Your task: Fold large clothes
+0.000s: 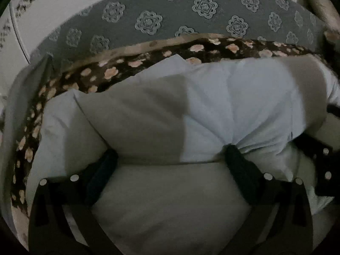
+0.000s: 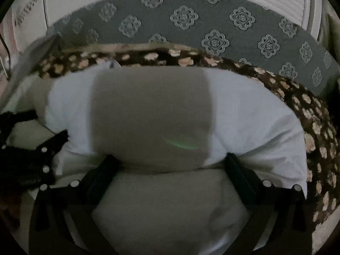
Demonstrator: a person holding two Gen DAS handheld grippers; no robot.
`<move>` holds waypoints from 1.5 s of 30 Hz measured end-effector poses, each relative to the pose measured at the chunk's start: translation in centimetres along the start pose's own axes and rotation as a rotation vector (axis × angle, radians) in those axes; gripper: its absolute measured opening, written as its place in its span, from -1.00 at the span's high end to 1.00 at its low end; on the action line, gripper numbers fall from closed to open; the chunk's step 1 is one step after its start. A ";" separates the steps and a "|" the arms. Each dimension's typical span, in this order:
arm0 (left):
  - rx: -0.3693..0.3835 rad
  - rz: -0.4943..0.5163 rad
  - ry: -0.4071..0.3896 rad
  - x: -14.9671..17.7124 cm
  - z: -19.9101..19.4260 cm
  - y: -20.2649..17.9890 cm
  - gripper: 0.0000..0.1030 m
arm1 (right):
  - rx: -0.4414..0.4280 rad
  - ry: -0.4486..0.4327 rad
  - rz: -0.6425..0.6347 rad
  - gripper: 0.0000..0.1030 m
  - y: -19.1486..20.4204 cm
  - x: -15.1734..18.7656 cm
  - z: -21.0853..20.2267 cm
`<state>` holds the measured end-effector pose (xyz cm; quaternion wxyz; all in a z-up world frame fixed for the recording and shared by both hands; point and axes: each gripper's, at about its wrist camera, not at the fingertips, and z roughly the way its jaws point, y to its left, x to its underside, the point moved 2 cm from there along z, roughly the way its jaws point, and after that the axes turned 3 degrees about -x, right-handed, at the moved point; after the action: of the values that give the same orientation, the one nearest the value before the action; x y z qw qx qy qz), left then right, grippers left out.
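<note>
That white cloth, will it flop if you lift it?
Probably. The white cloth puckers and creases around the left gripper, so it seems soft and floppy. It bulges over the right gripper, so likely bulky but light. The edges would probably droop.

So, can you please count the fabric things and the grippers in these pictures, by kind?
Pale garment with a grey panel: 1
Brown blanket with peach spots: 1
Grey cover with medallion pattern: 1
Grippers: 2, the left gripper and the right gripper
Total: 5
</note>
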<state>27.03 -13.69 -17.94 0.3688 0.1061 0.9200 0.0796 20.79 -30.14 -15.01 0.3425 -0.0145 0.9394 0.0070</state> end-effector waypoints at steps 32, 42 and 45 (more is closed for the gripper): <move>-0.136 -0.159 0.195 19.9 -18.6 24.2 -0.94 | -0.046 0.090 0.250 -0.97 -15.6 18.1 -22.2; -0.059 -0.173 0.309 23.6 -19.3 21.6 -0.94 | 0.046 0.244 0.246 -0.97 -14.7 21.5 -23.3; -0.030 -0.229 0.341 24.0 -19.3 21.8 -0.94 | 0.076 0.253 0.209 -0.97 -14.1 21.2 -23.9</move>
<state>-0.35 12.12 -15.09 0.2160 -0.0196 0.9738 0.0678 -10.34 -45.27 -10.46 0.2191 0.0953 0.9710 0.0052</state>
